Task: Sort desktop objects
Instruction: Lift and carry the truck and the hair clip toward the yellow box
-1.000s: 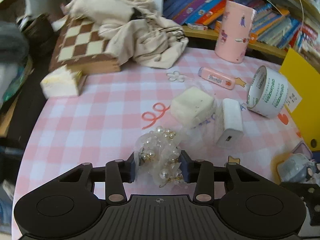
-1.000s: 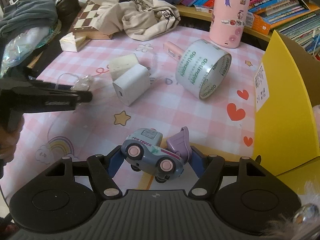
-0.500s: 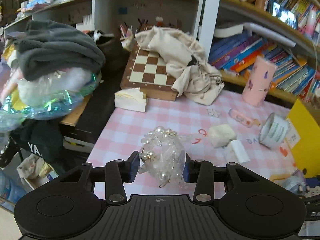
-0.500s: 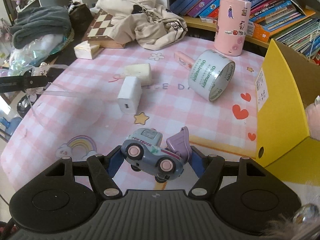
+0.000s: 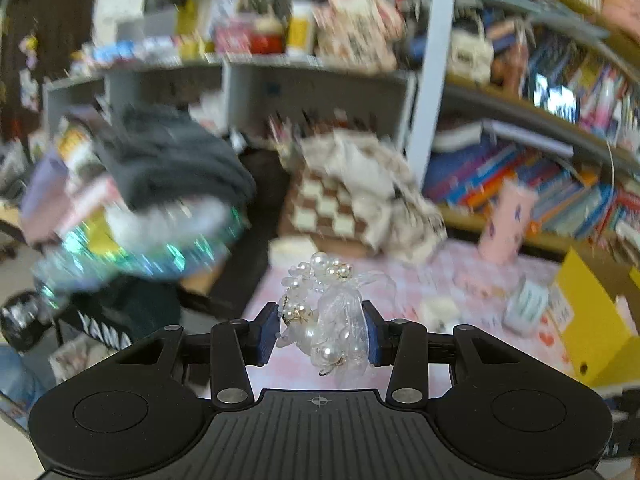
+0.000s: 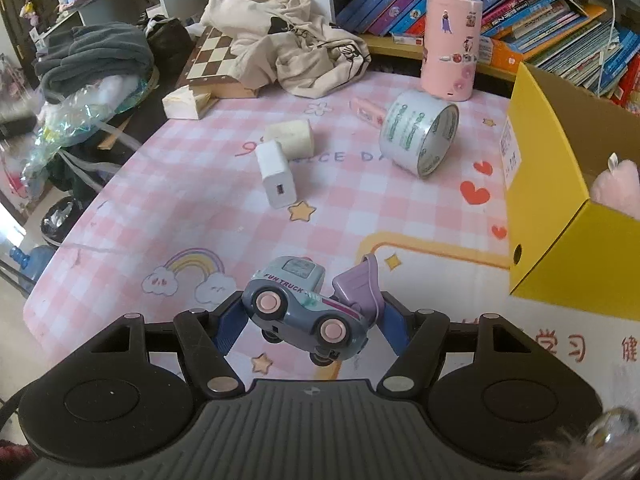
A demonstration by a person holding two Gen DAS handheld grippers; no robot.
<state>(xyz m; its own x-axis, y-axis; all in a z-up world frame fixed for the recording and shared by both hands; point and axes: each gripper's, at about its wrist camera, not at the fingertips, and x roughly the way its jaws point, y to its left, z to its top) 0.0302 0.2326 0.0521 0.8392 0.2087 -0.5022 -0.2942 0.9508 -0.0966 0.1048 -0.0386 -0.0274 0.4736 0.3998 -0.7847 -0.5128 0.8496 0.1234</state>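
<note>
My left gripper is shut on a pearl and gauze hair ornament, held high above the left end of the pink checked table; that view is blurred. Over the table's front, my right gripper is shut on a grey toy truck with a raised purple bed. On the table lie a white charger, a cream eraser block, a roll of clear tape, a small pink tube and a pink canister.
A yellow box stands open at the right with a pink plush thing inside. At the back lie a chessboard, a beige cloth bag and shelves of books. Piled clothes and plastic sit off the left edge.
The left gripper rose and drew back to the left with the pearl ornament, so its view now takes in the shelves. The right gripper lifted and drew back a little with the truck.
</note>
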